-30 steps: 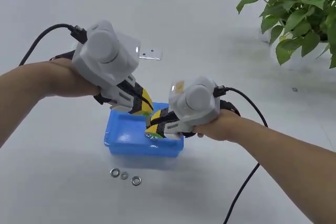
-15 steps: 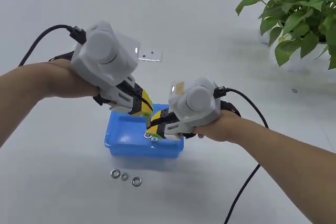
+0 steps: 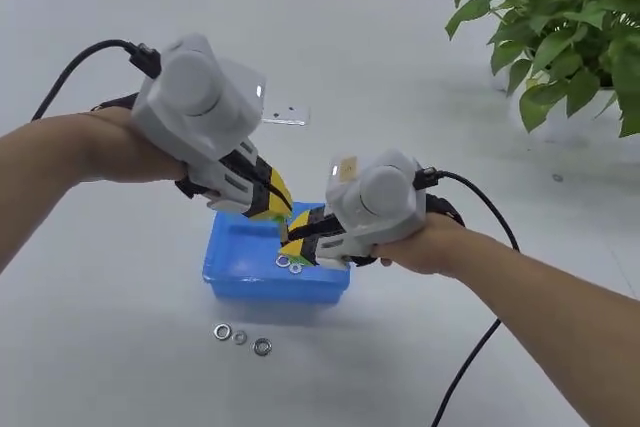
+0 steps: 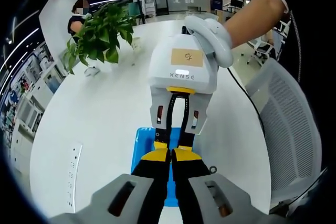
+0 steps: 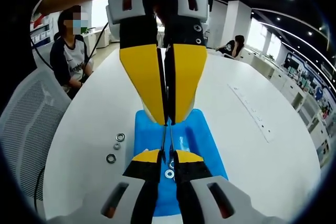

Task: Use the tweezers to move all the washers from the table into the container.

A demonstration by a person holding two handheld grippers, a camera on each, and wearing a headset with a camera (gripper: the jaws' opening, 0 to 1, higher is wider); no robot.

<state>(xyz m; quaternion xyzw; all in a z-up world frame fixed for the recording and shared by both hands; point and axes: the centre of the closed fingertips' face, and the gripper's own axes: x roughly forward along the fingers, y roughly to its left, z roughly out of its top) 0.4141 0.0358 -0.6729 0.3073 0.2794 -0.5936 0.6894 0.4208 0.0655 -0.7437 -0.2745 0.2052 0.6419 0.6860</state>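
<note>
L gripper [image 5: 167, 120] clamps tweezers [image 5: 171, 145]; R gripper [image 5: 168, 155] nearly shut round their tips, over container [image 5: 202, 140]. 3 washers [image 3: 240, 337] at container's 6 o'clock.

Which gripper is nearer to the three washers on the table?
Right. The right gripper is over the blue container, at its side toward the washers; the left gripper is over its far side.

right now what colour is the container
Blue. The container shows best in the head view.

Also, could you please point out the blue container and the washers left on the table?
blue container [image 3: 265, 292], head view, its front wall.
washers on the table [image 3: 240, 337], head view, the middle one of three.
</note>
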